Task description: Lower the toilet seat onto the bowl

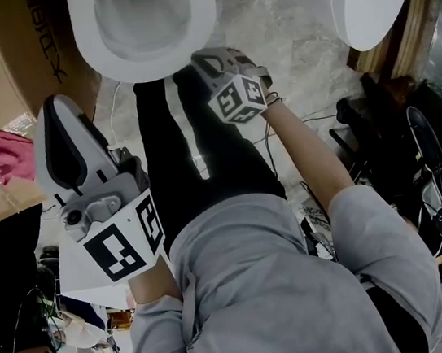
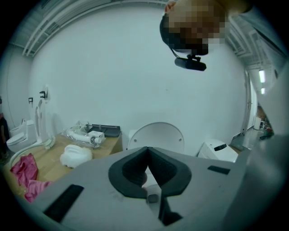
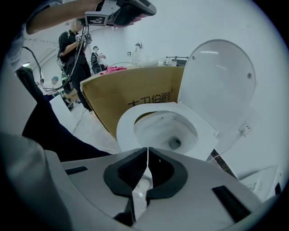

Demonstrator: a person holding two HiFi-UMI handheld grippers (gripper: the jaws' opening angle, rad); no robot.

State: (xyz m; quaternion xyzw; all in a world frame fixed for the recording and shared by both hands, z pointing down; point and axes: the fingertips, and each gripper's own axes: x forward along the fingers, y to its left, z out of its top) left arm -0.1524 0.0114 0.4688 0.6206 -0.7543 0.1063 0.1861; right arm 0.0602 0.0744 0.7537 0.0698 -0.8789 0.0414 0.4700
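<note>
Toilet seat (image 3: 125,128): lies flat on the rim of the bowl (image 3: 165,131), just beyond the tips of the right gripper (image 3: 147,152) and apart from them. Lid (image 3: 220,85): stands upright behind the seat, ahead and to the right of these jaws. Right gripper jaws: pressed together, nothing between them. Left gripper (image 2: 147,150): jaws shut tip to tip and empty, pointed at the upright lid, well apart from it. Cardboard box (image 3: 131,88): beside the bowl, ahead-left of the right jaws.
</note>
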